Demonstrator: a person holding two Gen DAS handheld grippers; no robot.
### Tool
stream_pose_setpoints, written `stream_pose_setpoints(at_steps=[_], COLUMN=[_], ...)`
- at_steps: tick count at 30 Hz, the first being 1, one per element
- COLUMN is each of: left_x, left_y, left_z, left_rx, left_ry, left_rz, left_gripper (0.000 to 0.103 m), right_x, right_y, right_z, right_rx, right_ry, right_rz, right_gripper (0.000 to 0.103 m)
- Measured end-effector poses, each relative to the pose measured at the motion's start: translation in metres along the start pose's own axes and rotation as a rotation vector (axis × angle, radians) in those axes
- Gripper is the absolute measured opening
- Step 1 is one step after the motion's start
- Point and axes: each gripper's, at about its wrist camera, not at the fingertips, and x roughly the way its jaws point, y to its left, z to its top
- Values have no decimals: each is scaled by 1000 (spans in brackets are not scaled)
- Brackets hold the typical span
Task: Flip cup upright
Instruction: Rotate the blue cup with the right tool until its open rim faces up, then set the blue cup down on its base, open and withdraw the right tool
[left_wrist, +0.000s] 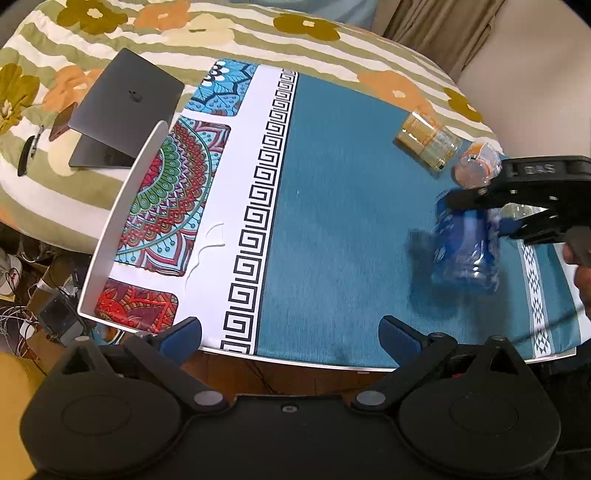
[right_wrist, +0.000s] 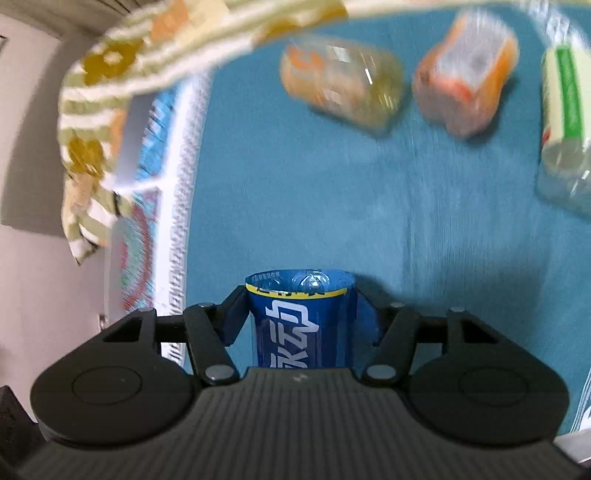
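A blue plastic cup (right_wrist: 301, 321) with white characters and a yellow rim band sits between the fingers of my right gripper (right_wrist: 299, 317), which is shut on it. In the left wrist view the same cup (left_wrist: 465, 243) hangs blurred above the teal cloth at the right, held from above by the right gripper (left_wrist: 480, 206). My left gripper (left_wrist: 291, 338) is open and empty over the near table edge.
A yellow-banded clear cup (left_wrist: 428, 142) and an orange-banded cup (left_wrist: 476, 166) lie on their sides at the far right. A green-labelled clear cup (right_wrist: 565, 125) lies beside them. The table (left_wrist: 332, 206) has a teal patterned cloth. A closed laptop (left_wrist: 122, 110) rests on the flowered bedding at left.
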Motion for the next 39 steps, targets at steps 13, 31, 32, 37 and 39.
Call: stream_pose_setpoints(at_steps=[13,31,32,37,39], left_x=[-3,-3,-3,-3,-3], left_y=[2,1,1,0,-1], left_z=[-9,-23,-23,-25,-25], left_rx=[12,19,18,13,13], left_ry=[-15,-2,-1,0,-2], left_rz=[52,55,55,53,54], left_gripper=[103,103,103,103,103], right_x=[1,17,17,18,18], right_y=[34,24,24,24,24], right_z=[-109,-158,-159,-161,-161], right_rx=[-345,-404,-404,-408,-406], right_ry=[-721,-791,-789,-788,-787], right_rz=[-191,-225,-226,-228,-224], right_gripper=[77,77,77,78,81])
